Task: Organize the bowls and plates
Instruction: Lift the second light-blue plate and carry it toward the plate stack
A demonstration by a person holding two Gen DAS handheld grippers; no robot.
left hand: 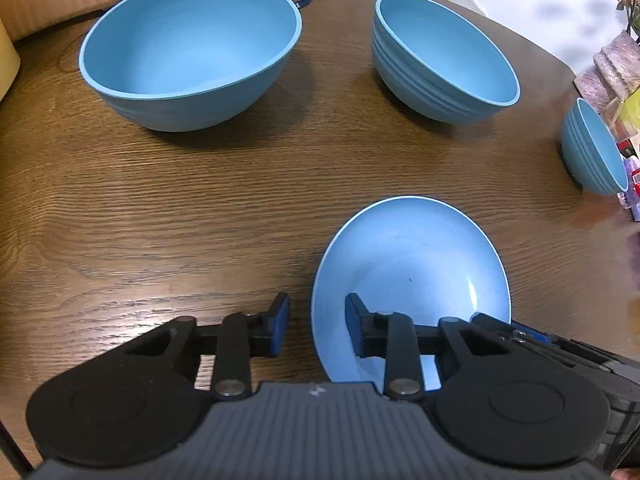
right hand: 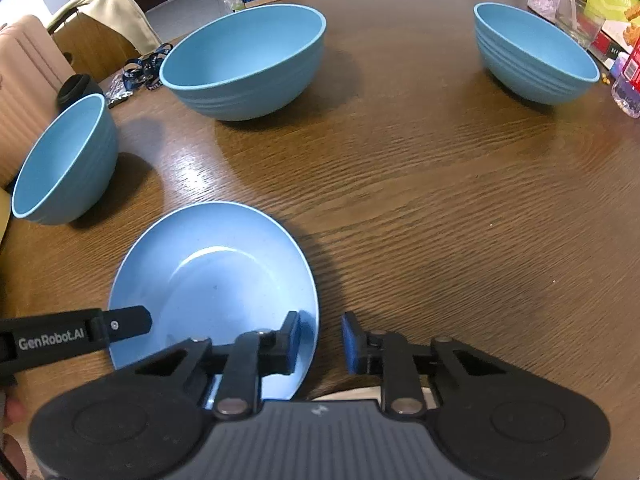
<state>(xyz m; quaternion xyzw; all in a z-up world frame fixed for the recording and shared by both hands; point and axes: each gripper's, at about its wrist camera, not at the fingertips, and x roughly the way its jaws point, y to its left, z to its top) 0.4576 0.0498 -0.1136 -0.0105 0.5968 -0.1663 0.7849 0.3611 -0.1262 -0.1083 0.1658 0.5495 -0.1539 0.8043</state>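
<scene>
A shallow blue plate [left hand: 412,264] [right hand: 216,272] lies on the brown wooden table [left hand: 200,216]. My left gripper [left hand: 318,320] straddles the plate's left rim, one finger outside it and one over the plate, with a gap on both sides. My right gripper [right hand: 320,334] straddles the opposite rim the same way, its pads clear of the edge. Both are open. The left gripper's finger [right hand: 124,324] shows in the right wrist view, reaching over the plate. Three blue bowls stand beyond: a large one [left hand: 188,52], a ribbed one [left hand: 444,56] and a smaller one [left hand: 596,148].
In the right wrist view the bowls stand at left [right hand: 64,160], centre [right hand: 244,60] and far right [right hand: 536,52]. A blue lanyard [right hand: 144,68] lies at the table's far edge. Boxes and a bottle [right hand: 628,80] crowd the right edge. A chair [right hand: 32,72] stands at left.
</scene>
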